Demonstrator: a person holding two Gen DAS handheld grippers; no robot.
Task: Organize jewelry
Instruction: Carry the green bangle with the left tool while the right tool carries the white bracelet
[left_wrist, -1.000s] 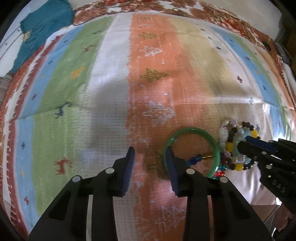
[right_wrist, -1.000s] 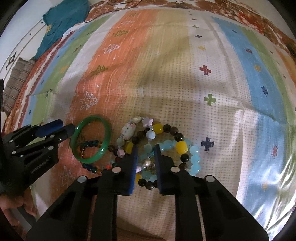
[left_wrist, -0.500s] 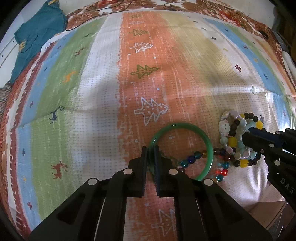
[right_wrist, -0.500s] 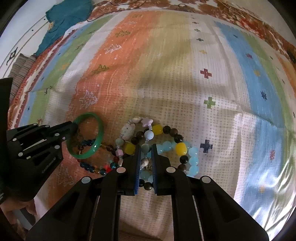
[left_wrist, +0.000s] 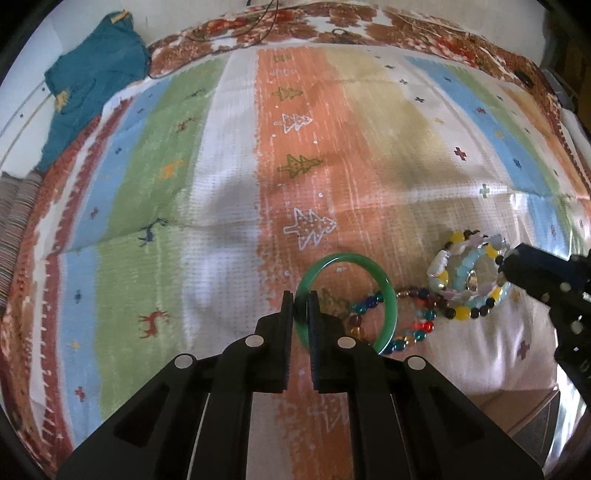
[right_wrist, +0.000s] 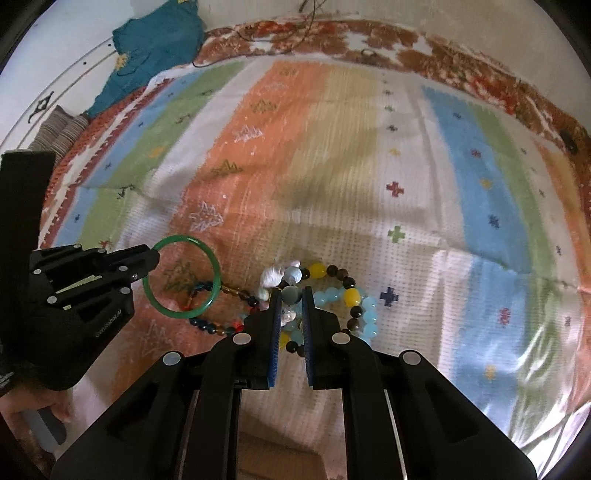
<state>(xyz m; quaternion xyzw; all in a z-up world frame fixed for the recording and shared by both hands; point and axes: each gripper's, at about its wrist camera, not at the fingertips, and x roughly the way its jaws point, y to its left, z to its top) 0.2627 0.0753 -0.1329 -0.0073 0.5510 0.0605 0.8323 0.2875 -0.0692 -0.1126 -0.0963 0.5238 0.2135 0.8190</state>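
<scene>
Green bangle (left_wrist: 388, 295) sits on the orange stripe of the striped blanket (left_wrist: 229, 206); a ring has no long axis, so only the tilt counts: in the left wrist view the 9 o'clock side of the rim looks raised, the 3 o'clock side down on the cloth, though I cannot tell for sure; left gripper (left_wrist: 301, 306) is pinching the rim at 9 o'clock, jaws nearly pressed together with only the band's thickness between them; fingers reach in from 6 o'clock, pointing toward 12.

Dark multicolour bead strand (left_wrist: 413, 317) runs under the bangle's 3 o'clock side and trails out toward 3 o'clock; it touches the bangle.

Bundle of beaded bracelets (left_wrist: 469, 284), yellow, pale blue and dark beads, lies just beside that strand at 3 o'clock of the bangle; loops stacked and overlapping; in the left wrist view the bundle looks tipped up off the cloth.

Right gripper (right_wrist: 290, 295) is closed on a grey-white bead of the bundle, jaws narrow; in the right wrist view it enters from 6 o'clock, fingers aimed at 12; from the left camera it comes in from 3 o'clock.

Teal garment (right_wrist: 155, 44) lies at 11 o'clock, at the blanket's far edge, well apart from the jewelry.
</scene>
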